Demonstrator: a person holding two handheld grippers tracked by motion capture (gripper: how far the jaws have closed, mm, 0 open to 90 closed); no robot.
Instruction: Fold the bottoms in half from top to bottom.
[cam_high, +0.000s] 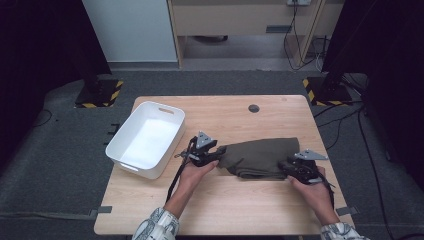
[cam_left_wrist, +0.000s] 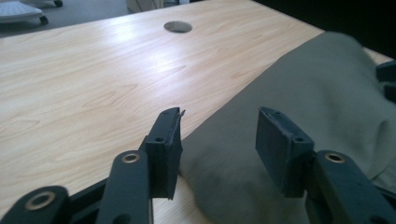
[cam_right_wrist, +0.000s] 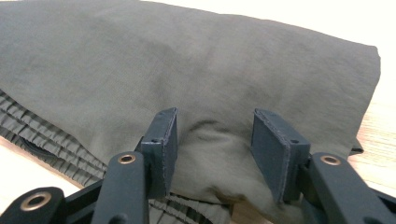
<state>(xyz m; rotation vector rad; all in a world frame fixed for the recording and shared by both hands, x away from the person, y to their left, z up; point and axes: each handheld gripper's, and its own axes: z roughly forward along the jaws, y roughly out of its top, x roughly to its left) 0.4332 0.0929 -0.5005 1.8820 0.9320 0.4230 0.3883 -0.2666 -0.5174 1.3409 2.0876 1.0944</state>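
Note:
A folded olive-green cloth (cam_high: 260, 156) lies on the wooden table (cam_high: 225, 210), right of centre. My left gripper (cam_high: 216, 156) sits at the cloth's left end. In the left gripper view its jaws (cam_left_wrist: 217, 128) stand apart over the rounded edge of the cloth (cam_left_wrist: 303, 84), and the pads do not press on it. My right gripper (cam_high: 286, 167) is at the cloth's right front corner. In the right gripper view its jaws (cam_right_wrist: 212, 128) are spread over the cloth (cam_right_wrist: 187, 60). A small wrinkle rises between them, and pleated layers show at the lower left.
An empty white plastic bin (cam_high: 165, 108) stands on the left part of the table, close to my left hand. A round cable hole (cam_high: 254, 108) sits near the far edge. Bare wood stretches along the front of the table. Stand bases with hazard tape rest on the floor beyond.

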